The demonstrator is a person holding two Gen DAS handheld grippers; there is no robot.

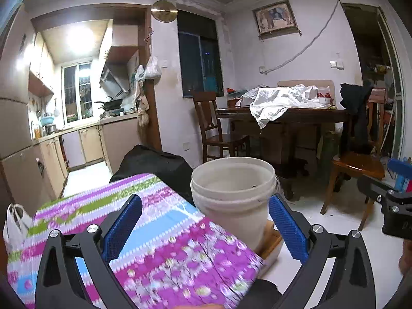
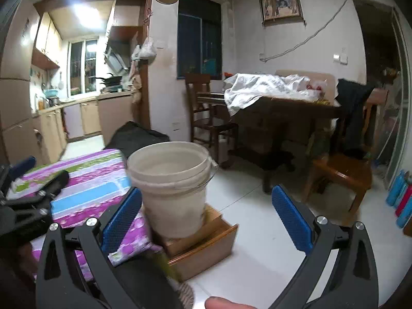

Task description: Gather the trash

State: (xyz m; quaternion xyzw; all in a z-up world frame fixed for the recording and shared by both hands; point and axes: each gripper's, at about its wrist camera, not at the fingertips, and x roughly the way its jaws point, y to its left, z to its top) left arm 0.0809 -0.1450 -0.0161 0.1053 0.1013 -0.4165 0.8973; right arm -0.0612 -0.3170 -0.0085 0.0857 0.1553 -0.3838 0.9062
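Left wrist view, left gripper point(image 1: 206, 221) fingers spread, empty, white bucket point(image 1: 233, 195) ahead, right gripper point(image 2: 207, 212) fingers likewise spread.

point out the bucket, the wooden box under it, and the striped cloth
Off-white plastic bucket point(image 2: 172, 206), right wrist view, front wall.
Light brown wooden box point(image 2: 206, 249), right wrist view, front side panel.
Purple, blue and green striped floral cloth point(image 1: 164, 231), left wrist view, top surface between the open fingers.

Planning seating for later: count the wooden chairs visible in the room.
2. One chair at the dining table's left end near the window; one at its right end, dark clothing draped over it. Others may be hidden behind the table.
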